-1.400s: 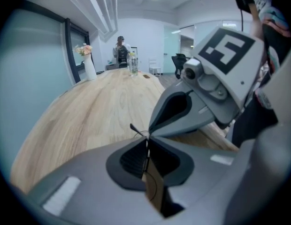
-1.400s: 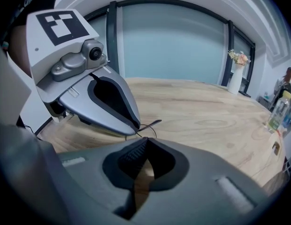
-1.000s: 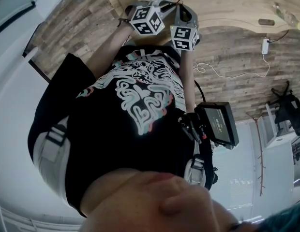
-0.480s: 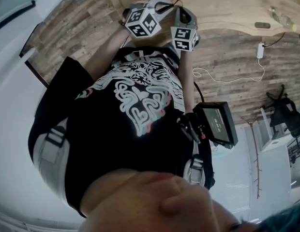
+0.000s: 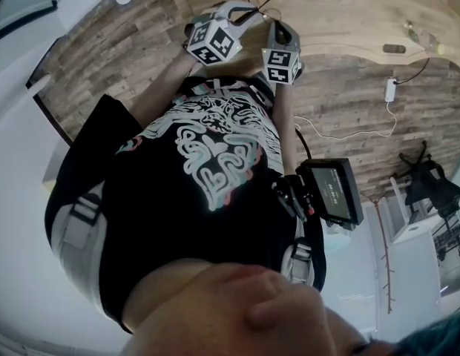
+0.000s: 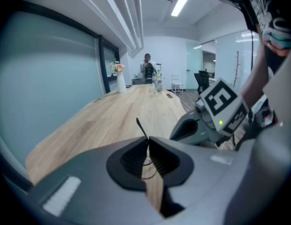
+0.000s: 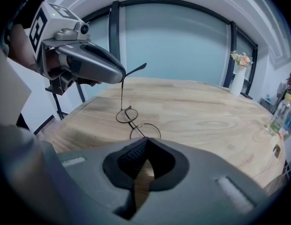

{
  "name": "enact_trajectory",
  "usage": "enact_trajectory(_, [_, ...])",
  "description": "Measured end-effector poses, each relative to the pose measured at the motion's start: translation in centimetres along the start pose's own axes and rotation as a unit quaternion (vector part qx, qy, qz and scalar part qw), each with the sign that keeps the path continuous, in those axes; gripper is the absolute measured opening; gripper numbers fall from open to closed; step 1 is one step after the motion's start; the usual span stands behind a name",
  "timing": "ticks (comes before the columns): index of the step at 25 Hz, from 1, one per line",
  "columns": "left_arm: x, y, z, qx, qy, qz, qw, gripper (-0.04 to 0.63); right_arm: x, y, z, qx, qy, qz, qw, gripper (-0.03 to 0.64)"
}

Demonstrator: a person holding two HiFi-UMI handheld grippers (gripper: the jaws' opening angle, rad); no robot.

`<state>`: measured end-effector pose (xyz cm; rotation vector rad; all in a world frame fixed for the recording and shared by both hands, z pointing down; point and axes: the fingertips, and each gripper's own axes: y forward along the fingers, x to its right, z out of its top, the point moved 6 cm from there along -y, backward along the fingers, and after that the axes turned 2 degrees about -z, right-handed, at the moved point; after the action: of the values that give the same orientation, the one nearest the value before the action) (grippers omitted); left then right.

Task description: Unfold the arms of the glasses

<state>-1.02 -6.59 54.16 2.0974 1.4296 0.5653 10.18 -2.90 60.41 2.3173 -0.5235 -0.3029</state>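
Both left tongs (image 6: 147, 142) and right tongs (image 7: 145, 144) clamp glasses (image 7: 134, 124) over wooden table (image 7: 206, 111) beside glass wall (image 7: 173, 41)

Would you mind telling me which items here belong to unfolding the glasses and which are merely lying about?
Job in hand: glasses; left hand-held gripper and right hand-held gripper, both shut on them.

Lying about: flower vase; bottle; charger with its cable on the floor.
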Motion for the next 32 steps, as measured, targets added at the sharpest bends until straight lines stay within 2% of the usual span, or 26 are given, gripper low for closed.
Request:
enact_trajectory(6, [-1.3,-0.8,-0.1,0.012,-0.006,0.053,0.9985,0.008,0.0,0.0,-0.5,0.000,-0.003,-0.003,1.000,0.000])
enact_trajectory(10, [-2.3,-0.3,-0.3,0.000,0.001,0.073,0.9973,0.008,0.2,0.0,-0.4,-0.001,-0.004,-0.004,1.000,0.000])
enact_trajectory(21, [-3.4,0.7,0.2,0.004,-0.017,0.069,0.9975,0.015,0.4,-0.1,-0.4,0.002,-0.005,-0.011,1.000,0.000])
enact_trajectory(26, [-4.1,0.9,0.3,0.022,-0.065,0.064,0.9956,0.015,0.5,-0.2,-0.5,-0.002,-0.002,-0.009,1.000,0.000])
enact_trajectory(30, [-4.6,0.6,0.2,0.042,-0.119,0.050,0.9907,0.008,0.4,-0.1,-0.6,0.002,-0.004,-0.010,1.000,0.000])
enact_trajectory(32, [-4.7,0.6,0.3,0.047,-0.133,0.043,0.9890,0.002,0.3,-0.1,-0.6,0.002,-0.004,-0.009,1.000,0.000])
